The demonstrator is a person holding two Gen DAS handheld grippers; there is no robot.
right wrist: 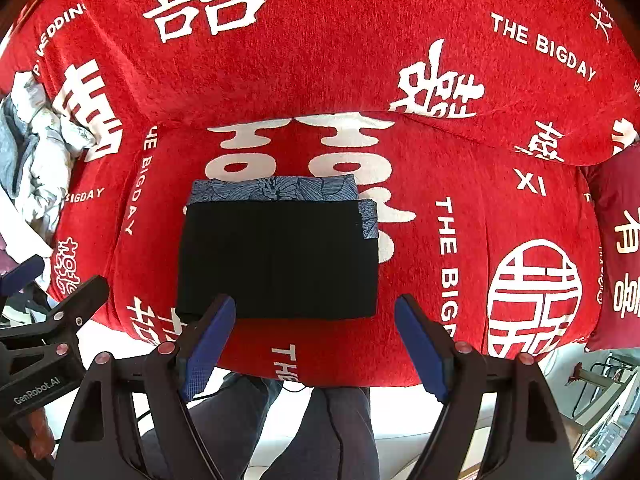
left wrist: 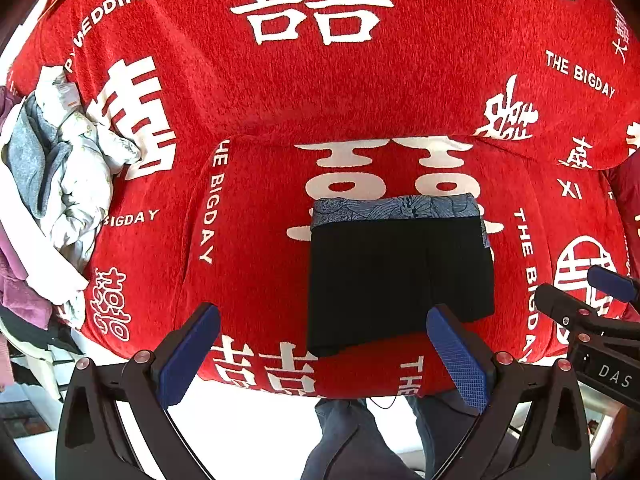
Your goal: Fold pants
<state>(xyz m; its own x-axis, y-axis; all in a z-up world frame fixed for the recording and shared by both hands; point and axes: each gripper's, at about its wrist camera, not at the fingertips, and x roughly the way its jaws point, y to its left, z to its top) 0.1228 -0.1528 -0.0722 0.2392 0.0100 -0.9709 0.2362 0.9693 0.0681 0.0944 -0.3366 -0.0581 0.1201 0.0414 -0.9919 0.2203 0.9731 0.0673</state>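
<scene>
Sofa seat [right wrist: 440, 344]: it is big, soft and round, with a red cover with white words. It carries the pants. Its front edge curves down to the floor, so things near that edge can slide off.

Clothes pile [left wrist: 68, 184]: a heap of grey and white clothes sits at the left end of the sofa, well apart from the pants. A wide swing to the left could knock it.

Pants [right wrist: 280, 256]: the dark pants lie in a neat folded block in the middle of the seat, close to its front edge. They rest on a blue flowered cloth [right wrist: 276, 190] that peeks out at the back and the right side. They look folded already. A bump from a claw could push them over the front edge or open the fold.

Open room: there is bare red seat to the right of the pants and behind them, up to the sofa back. There is little room in front.

Left claw [left wrist: 324, 354]: it is wide apart and holds nothing. It hovers over the front left corner of the pants.

Right claw [right wrist: 316, 346]: it is wide apart and holds nothing too. It hovers by the front edge, near the pants.

Black cord [left wrist: 384, 402]: a thin cord hangs under the seat's front edge. A claw could snag it.
</scene>
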